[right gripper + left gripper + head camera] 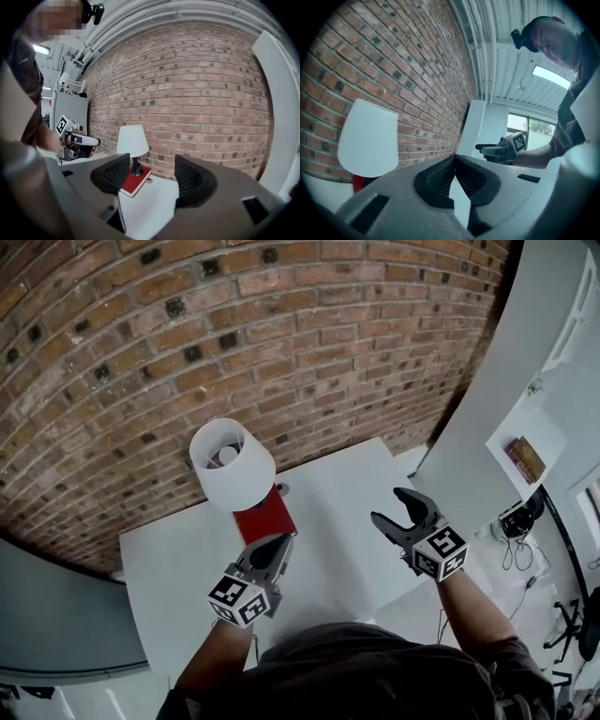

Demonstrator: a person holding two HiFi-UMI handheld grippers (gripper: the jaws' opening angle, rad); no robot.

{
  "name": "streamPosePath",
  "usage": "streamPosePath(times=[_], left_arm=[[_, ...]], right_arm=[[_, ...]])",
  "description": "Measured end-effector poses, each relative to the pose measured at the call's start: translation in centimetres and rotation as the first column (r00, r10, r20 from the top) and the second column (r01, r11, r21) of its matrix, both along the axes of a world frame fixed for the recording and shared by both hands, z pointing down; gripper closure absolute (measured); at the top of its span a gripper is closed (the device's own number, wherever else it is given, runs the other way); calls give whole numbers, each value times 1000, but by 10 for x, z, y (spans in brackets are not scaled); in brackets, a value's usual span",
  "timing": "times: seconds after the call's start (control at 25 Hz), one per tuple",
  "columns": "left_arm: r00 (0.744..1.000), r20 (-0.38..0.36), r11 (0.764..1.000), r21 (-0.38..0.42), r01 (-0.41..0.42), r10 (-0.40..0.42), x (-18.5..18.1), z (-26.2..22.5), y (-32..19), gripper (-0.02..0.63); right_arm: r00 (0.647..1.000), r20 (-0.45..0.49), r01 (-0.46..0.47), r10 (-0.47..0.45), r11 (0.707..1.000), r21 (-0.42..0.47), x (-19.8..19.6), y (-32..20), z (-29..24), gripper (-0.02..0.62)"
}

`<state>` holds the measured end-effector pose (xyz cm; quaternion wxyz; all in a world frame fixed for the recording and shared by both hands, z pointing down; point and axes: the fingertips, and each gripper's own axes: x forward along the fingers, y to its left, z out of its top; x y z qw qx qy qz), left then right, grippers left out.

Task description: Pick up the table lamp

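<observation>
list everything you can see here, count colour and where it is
table lamp: one, white shade on a dark stem, standing on the book
book: one, red, flat on the table near the wall
small round object: one, grey, on the table beside the book
table: one, white, in front of the wall
brick wall: one, red-brown, behind the table
left gripper: one, grey, jaws together, empty, near the book
right gripper: one, grey, jaws apart, empty, over the table's right side

No legible words or numbers, only square black-and-white markers, left tool's cube [242, 601], right tool's cube [441, 554]
</observation>
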<state>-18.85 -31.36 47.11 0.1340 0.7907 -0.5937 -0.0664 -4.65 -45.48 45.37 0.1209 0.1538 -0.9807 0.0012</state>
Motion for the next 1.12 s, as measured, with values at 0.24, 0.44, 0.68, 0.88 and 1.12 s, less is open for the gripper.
streamPosePath(times=[0.24,0.44,0.68,0.88,1.12], left_arm=[[991,-4,990,-47,130,-130,-68,26,36,601],[974,-15,970,-89,225,-227,-121,52,65,601],[948,-43,943,-134,306,-314,-177,94,100,601],[937,-57,928,-171,330,-344,-210,127,109,601],[934,-71,925,-182,333,-350,-236,157,102,601]], right_arm=[[991,-43,126,-127,992,-17,-97,8,44,304],[978,-72,196,-198,980,-33,-170,9,93,304],[961,-101,251,-256,966,-60,-250,13,164,305],[956,-122,264,-267,964,-43,-305,8,213,321],[971,-56,229,-232,972,-50,-353,-2,240,331]])
